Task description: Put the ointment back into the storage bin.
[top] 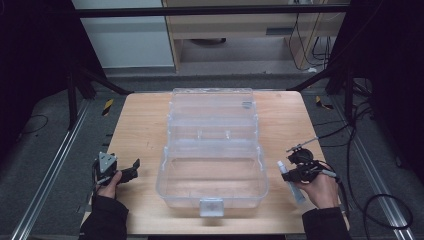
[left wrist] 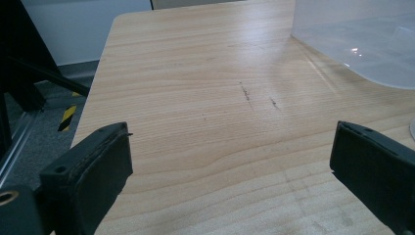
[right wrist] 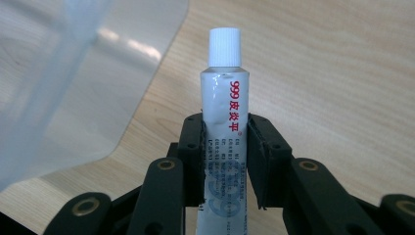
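Flanking the clear box (top: 212, 165), right tongs (right wrist: 226, 161) clamp a tube (right wrist: 224, 122); left tongs (left wrist: 230, 166) gape wide.

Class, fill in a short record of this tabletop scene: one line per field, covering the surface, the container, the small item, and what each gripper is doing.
Surface: wooden table
Container: clear plastic box, lid swung open toward the far edge, nothing visible inside
Small item: white ointment tube with a white cap and red print
Right gripper: shut on the tube, held to the right of the box
Left gripper: open, jaws wide apart with bare table between them, to the left of the box
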Demonstrator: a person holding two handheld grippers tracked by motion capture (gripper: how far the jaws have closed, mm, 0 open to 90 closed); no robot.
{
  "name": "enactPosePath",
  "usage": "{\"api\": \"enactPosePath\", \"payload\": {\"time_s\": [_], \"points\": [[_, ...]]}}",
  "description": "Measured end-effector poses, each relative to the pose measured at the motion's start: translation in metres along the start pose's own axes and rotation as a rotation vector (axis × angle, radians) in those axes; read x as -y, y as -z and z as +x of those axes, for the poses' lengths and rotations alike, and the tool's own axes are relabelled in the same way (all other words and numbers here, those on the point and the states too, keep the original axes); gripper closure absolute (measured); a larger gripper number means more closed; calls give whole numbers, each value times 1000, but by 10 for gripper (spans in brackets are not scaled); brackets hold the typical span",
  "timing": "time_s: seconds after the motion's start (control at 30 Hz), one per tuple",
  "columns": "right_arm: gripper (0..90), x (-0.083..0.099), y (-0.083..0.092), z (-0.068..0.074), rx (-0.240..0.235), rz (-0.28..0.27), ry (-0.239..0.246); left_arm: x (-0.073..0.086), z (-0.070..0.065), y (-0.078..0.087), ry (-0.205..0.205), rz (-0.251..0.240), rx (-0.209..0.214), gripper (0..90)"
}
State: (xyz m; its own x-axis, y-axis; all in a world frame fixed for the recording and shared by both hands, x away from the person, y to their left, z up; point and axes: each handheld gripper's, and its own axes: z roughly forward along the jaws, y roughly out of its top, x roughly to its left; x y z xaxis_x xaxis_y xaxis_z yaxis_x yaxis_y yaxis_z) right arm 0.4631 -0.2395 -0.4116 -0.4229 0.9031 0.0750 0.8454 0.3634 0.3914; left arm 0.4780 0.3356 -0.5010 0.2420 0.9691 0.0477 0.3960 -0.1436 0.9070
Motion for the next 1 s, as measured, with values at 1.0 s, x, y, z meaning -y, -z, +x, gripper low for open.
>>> {"api": "enactPosePath", "payload": {"time_s": [1.0], "points": [[698, -35, 72, 15, -62, -251, 206, 0, 0, 0, -1, -4, 4, 15]]}}
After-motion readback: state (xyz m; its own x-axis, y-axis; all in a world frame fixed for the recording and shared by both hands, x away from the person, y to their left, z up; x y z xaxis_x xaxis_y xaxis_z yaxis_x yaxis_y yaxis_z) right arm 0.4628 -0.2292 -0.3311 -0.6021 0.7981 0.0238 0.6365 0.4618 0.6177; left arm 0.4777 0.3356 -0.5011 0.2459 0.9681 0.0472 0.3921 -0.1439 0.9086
